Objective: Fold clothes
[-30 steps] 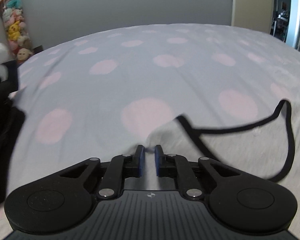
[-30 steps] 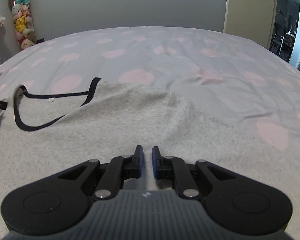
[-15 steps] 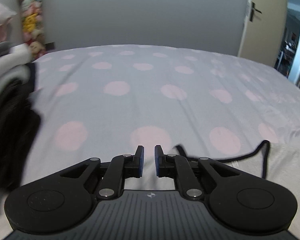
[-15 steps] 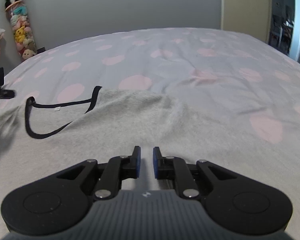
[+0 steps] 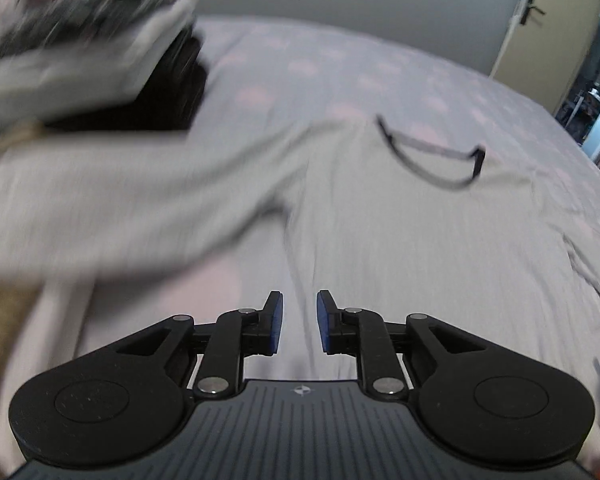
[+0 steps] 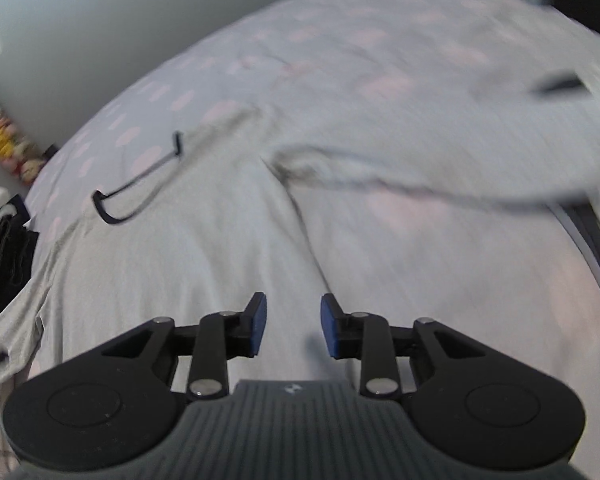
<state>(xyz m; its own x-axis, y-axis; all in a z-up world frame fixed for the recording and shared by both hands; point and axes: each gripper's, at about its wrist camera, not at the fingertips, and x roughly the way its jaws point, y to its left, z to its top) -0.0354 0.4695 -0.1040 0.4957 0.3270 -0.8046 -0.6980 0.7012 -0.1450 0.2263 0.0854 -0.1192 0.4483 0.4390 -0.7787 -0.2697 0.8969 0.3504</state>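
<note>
A grey long-sleeved shirt (image 5: 380,240) lies spread flat on the bed, its black-trimmed neckline (image 5: 432,160) at the far end. One sleeve (image 5: 140,208) stretches out to the left. My left gripper (image 5: 300,324) hovers over the shirt's lower body, open, with nothing between its blue pads. In the right wrist view the same shirt (image 6: 220,240) fills the middle, with the neckline (image 6: 140,184) at the left. The other sleeve (image 6: 460,152) reaches right and ends in a dark cuff (image 6: 556,84). My right gripper (image 6: 294,328) is open wider above the shirt and holds nothing.
A stack of folded black and white clothes (image 5: 100,60) sits at the bed's left side and shows in the right wrist view as the stack (image 6: 4,240). The grey bedcover with pink dots (image 5: 300,60) runs back to a wall. A door (image 5: 540,20) stands at the right.
Both grippers have drawn back and up from the shirt's shoulder area, so the whole shirt now shows. Their jaws stand wider apart, the right most. Both views are blurred by motion.
</note>
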